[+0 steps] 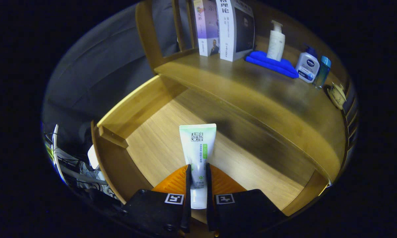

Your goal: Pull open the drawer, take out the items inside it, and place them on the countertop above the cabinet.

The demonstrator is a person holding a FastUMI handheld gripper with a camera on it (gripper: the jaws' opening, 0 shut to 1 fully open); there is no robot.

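Gripping a white-and-green tube [197, 155] between both fingers, the gripper [197, 172] holds it over the open wooden drawer [158, 145]. Beyond, the countertop [251, 96] carries books [224, 28], a blue cloth [271, 62] and a pump bottle [276, 41].

The gripper [197, 170] points forward and down into the open drawer [158, 145]. Its two fingers [187, 185] stand close together and nearly parallel, each with a thin black pad on its inner face and an orange ribbed body behind it. Both pads press against the sides of a white and green tube [198, 155], which is clamped near its lower end and sticks out ahead of the fingertips. Each black finger mount carries a square black-and-white marker on its top face.
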